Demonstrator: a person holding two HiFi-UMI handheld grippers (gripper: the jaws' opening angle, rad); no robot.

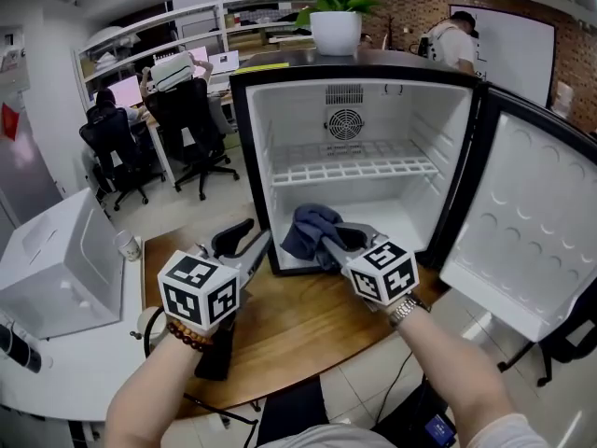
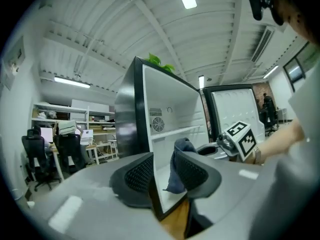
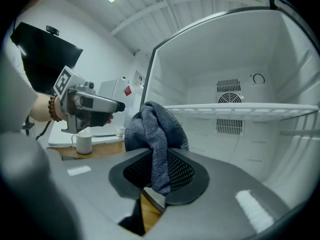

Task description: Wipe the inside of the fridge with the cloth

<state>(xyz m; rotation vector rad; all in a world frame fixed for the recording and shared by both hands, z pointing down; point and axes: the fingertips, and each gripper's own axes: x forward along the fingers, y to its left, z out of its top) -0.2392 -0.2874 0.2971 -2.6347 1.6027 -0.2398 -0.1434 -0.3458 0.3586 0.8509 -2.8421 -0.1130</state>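
- The right gripper [image 3: 159, 173] is shut tight on a dark blue-grey woolly cloth [image 3: 156, 126]. The cloth bunches up above its jaws.
- The cloth is low at the mouth of the small white fridge with a black frame [image 1: 270, 138], near the left wall and just over the fridge floor [image 1: 401, 217].
- From this gripper, the part to wipe lies straight ahead and off to the right. The floor is wider side to side, so I think long sideways wipes fit best.
- The white rack shelf [image 1: 354, 166] hangs above, so the gripper must stay under it.
- The white door [image 1: 532, 231] is swung wide at the right, leaving lots of room.
- The left gripper [image 2: 162, 176] is open and holds nothing. The fridge's left front edge shows between its jaws.
- The right hand is nearer the job.
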